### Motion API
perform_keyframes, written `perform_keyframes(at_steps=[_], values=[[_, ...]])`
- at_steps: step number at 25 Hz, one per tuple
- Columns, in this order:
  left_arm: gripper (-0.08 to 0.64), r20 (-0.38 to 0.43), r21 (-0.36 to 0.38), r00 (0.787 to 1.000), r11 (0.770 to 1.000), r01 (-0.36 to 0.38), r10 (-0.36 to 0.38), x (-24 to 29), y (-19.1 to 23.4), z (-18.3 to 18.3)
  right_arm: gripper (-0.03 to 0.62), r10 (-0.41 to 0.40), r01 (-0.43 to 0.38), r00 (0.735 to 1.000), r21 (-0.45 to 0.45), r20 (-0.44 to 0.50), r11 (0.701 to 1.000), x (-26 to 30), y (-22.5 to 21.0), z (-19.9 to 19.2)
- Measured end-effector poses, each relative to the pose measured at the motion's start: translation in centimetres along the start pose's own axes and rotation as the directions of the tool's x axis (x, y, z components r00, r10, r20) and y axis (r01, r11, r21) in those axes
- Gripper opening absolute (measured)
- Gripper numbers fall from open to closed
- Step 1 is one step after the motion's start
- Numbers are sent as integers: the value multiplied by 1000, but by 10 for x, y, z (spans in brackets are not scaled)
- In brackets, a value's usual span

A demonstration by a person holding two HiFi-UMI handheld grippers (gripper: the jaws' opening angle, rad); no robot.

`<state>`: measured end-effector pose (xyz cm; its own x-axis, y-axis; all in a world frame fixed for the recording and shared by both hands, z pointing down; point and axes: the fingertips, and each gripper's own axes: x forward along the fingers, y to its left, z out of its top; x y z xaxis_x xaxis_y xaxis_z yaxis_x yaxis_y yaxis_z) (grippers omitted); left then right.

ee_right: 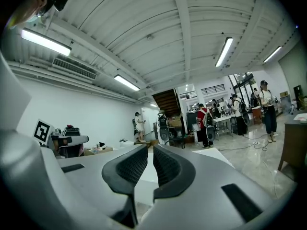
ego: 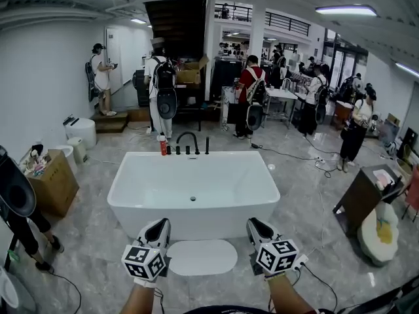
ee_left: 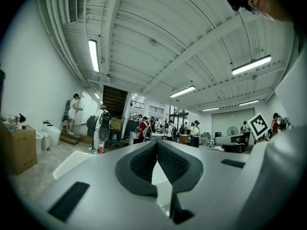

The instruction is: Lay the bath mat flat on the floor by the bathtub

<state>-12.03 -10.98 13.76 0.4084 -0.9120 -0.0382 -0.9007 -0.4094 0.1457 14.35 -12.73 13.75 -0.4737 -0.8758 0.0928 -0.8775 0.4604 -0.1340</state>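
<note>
One wide grey tiled floor (ego: 91, 241) carries a white bathtub (ego: 196, 222) at mid-room. Just in front of the tub's near wall the white bath mat (ego: 201, 257) lies flat, an oval between the two claws. The left claw (ego: 157, 226) hangs above the mat's left end, its pads (ee_left: 144, 164) meeting at the tips with nothing in them. The right claw (ego: 256, 226) hangs above the mat's right end, its pads (ee_right: 129, 166) a narrow slit apart and empty. A black faucet (ego: 188, 141) stands on the tub's far rim, with a small red bottle (ego: 163, 145) beside it.
</note>
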Motion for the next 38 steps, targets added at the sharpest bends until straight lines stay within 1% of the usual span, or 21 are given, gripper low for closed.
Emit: perform_keyframes(at_steps=[2, 4, 9, 12, 15, 19, 22, 29, 32, 38], values=[[18, 14, -6, 1000, 1000, 1, -1, 4, -5, 3, 51, 4, -4, 1000, -19, 5, 1000, 0, -3, 4], [18, 21, 6, 1000, 1000, 7, -7, 9, -13, 5, 43, 3, -3, 1000, -34, 11, 999, -1, -7, 7], [18, 23, 29, 1000, 1000, 8, -9, 15, -25, 13, 38, 22, -22, 999, -16, 36, 1000, -6, -14, 16], [18, 32, 13, 999, 1000, 7, -7, 15, -25, 15, 37, 25, -25, 999, -17, 40, 1000, -8, -16, 17], [18, 24, 4, 1000, 1000, 0, 0, 13, -26, 11, 37, 32, -32, 999, -3, 42, 999, -11, -22, 19], [18, 17, -6, 1000, 1000, -7, 7, 12, -28, 7, 37, 20, -21, 998, 11, 57, 1000, -17, -33, 22], [18, 18, 8, 1000, 1000, -8, 7, 13, -34, 5, 27, 6, -6, 998, 0, 60, 1000, -21, -38, 20], [18, 25, 35, 1000, 999, -11, 10, 12, -39, 9, 26, -11, 12, 1000, -48, 19, 999, -21, -35, 8], [18, 23, 34, 1000, 999, -10, 9, 12, -41, 9, 26, -14, 14, 1000, -46, 13, 999, -21, -36, 7], [18, 28, 40, 1000, 999, -7, 6, 10, -41, 14, 26, -12, 13, 999, -39, 31, 999, -20, -35, 14]])
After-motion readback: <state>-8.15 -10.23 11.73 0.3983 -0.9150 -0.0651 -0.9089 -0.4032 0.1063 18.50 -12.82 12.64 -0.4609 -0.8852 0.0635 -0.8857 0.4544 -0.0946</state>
